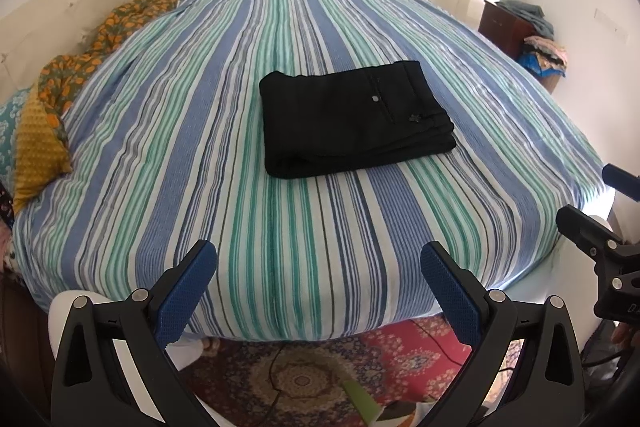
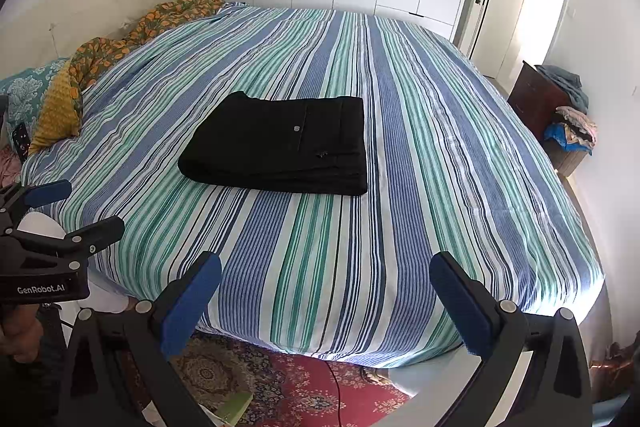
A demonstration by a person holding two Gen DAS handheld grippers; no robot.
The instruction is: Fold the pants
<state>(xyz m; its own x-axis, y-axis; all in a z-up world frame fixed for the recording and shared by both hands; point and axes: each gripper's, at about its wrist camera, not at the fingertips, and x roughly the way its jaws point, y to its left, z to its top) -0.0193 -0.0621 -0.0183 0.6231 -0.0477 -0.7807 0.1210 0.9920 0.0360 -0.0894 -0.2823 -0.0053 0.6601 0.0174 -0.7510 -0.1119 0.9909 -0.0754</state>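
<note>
Folded black pants point(image 1: 352, 119) lie crosswise mid-bed, well ahead of the left gripper point(image 1: 318, 281) and right gripper point(image 2: 326, 295), both spread wide, empty, equally distant.

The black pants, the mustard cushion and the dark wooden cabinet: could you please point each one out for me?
black pants point(image 2: 280, 147): right wrist view, middle of the folded top layer.
mustard cushion point(image 1: 38, 147): left wrist view, centre of its textured face.
dark wooden cabinet point(image 2: 534, 99): right wrist view, its front panel.

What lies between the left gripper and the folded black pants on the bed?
Only bare striped bedsheet lies between the left gripper and the pants; the left wrist view shows this.
</note>
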